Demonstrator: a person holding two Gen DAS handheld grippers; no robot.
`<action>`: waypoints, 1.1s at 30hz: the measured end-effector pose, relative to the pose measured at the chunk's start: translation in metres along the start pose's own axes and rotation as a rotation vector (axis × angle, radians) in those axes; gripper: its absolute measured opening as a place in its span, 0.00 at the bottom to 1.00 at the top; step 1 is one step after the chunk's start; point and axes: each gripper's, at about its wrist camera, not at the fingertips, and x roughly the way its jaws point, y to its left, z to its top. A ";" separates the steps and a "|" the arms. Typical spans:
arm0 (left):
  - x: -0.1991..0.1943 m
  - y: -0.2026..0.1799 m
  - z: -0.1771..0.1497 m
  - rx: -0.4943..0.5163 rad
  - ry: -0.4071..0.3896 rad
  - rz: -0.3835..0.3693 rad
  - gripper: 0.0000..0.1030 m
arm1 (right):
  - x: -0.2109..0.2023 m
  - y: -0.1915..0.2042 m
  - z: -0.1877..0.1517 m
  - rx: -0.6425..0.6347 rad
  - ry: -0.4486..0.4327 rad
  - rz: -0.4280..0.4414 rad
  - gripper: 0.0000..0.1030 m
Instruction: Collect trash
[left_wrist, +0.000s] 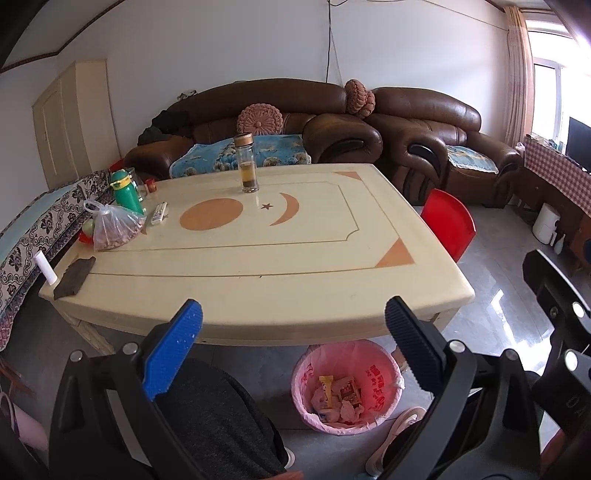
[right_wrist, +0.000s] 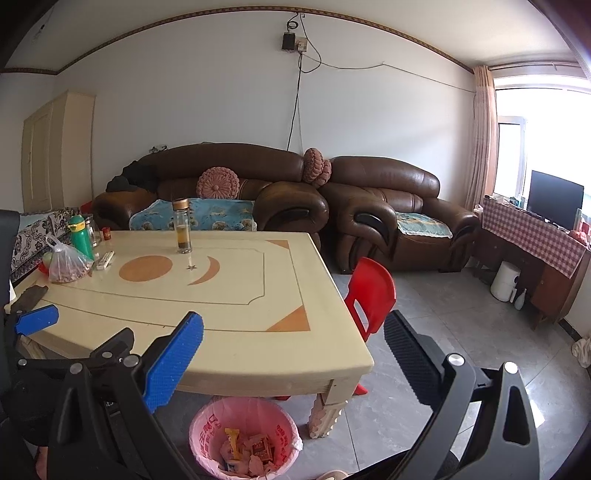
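Observation:
A bin lined with a pink bag (left_wrist: 376, 376) stands on the floor under the table's near edge, with several wrappers (left_wrist: 338, 395) inside. In the left wrist view my left gripper (left_wrist: 293, 304) is open and empty, above and in front of the bin. My right gripper (right_wrist: 293, 317) is likewise open and empty, and the same bin (right_wrist: 207, 428) sits low between its fingers. The cream table (left_wrist: 258, 266) shows no loose wrappers near either gripper.
On the table stand a glass tea bottle (left_wrist: 246, 164), a green bottle (left_wrist: 125, 192), a plastic bag of food (left_wrist: 114, 229), a remote (left_wrist: 159, 213) and a dark flat object (left_wrist: 74, 277). A red chair (left_wrist: 448, 221) is at its right. A person's knee (left_wrist: 221, 413) is below.

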 end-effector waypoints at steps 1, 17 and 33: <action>0.000 0.001 0.000 -0.003 0.000 0.002 0.94 | 0.000 0.001 0.000 -0.002 0.001 0.001 0.93; 0.001 0.009 0.002 -0.013 -0.005 0.009 0.94 | 0.005 -0.002 0.001 -0.003 0.008 -0.007 0.93; 0.002 0.013 0.003 -0.024 -0.007 0.017 0.94 | 0.008 -0.001 -0.003 -0.010 0.012 -0.017 0.93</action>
